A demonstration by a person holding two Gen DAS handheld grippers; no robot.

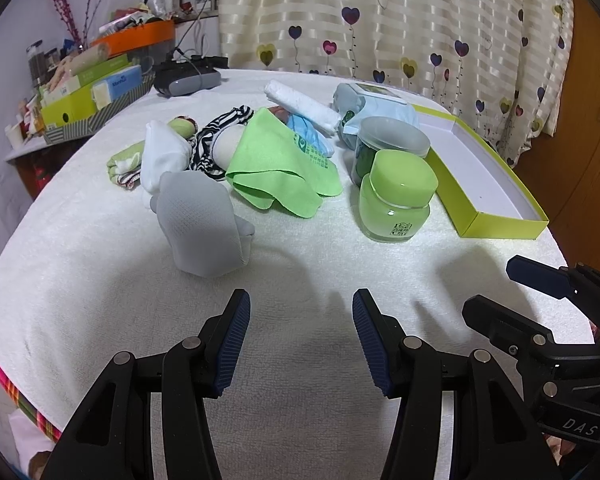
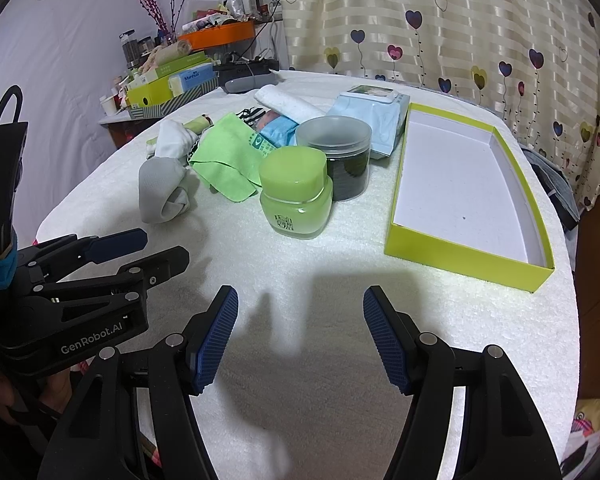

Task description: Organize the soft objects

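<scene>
Both hands idling low over the white towel-covered tabletop (image 2: 300,360), nothing picked yet, so I'm reading this as the start of the first grab. My left gripper (image 1: 301,340) is sitting with jaws spread wide, empty; my right gripper (image 2: 300,336) is the same, empty and apart. From the left wrist view, the soft stuff is piling up around 11 to 12 o'clock: grey sock (image 1: 204,228) lying nearest, green cloth (image 1: 280,172) just behind it, striped fabric (image 1: 220,136) and white sock (image 1: 164,156) further back, rolled white towel (image 1: 300,104) at 12. Green jar (image 2: 296,196) and dark jar (image 2: 340,156) are standing touching each other, in the way at 12 from the right wrist. Open yellow-green box (image 2: 468,256) is sitting empty at 1 o'clock, likely the destination. Next move, my guess: left is reaching for the grey sock, pinching it mid-body, carrying it past the jars.
</scene>
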